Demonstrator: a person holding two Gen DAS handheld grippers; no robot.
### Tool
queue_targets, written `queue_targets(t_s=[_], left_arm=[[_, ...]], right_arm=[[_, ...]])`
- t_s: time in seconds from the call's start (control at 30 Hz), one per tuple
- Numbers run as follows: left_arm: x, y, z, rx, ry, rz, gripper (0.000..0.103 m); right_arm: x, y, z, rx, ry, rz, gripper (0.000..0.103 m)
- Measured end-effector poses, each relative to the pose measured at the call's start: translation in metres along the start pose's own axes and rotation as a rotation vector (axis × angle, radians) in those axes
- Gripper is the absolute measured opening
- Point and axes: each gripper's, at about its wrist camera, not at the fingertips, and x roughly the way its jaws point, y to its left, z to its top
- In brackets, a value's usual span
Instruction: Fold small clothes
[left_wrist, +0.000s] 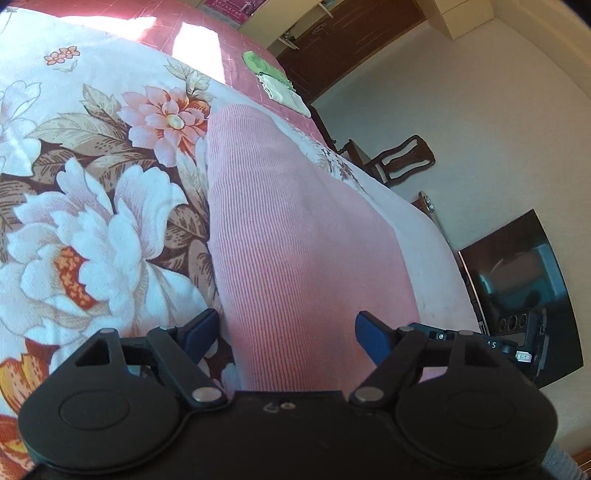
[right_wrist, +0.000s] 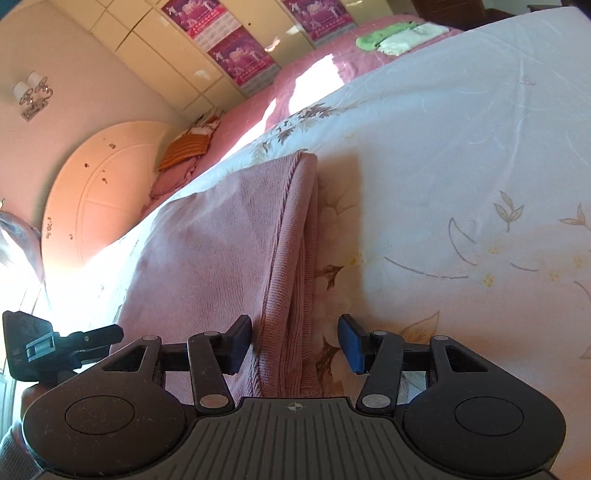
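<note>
A bed (right_wrist: 303, 74) under a floral quilt (left_wrist: 92, 206) – a folded pink garment (left_wrist: 288, 229) lies on the quilt.

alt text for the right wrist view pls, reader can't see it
The right gripper hovers with jaws open astride the layered edge of a folded pink ribbed garment lying on a floral bedspread. Beyond are a rounded headboard and folded green and white cloths; the left gripper shows at the left edge.
</note>
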Motion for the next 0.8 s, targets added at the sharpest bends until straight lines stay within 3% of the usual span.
queue_targets(t_s=[0.2,0.33,0.37,0.5,0.67,0.8], left_arm=[[0.017,-0.016,0.006,0.089,0.04,0.041,0.078],[0.029,-0.045,-0.002,0.255,0.04,0.172,0.077],[0.031,-0.05,-0.004,0.286,0.037,0.198,0.074],[0.036,-0.059,-0.006,0.312,0.015,0.236,0.063],[0.032,-0.069,-0.009,0.361,-0.022,0.256,0.042],[0.023,-0.082,-0.015,0.425,-0.043,0.284,0.037]], right_arm=[[0.013,0.005,0.012,-0.006,0.03,0.053,0.051],[0.026,0.021,0.012,-0.054,-0.005,0.031,0.051],[0.028,0.026,0.009,-0.086,-0.016,0.0,0.042],[0.037,0.049,-0.003,-0.205,-0.05,-0.104,0.035],[0.043,0.057,-0.008,-0.23,-0.078,-0.131,0.025],[0.048,0.075,-0.015,-0.3,-0.11,-0.182,0.022]])
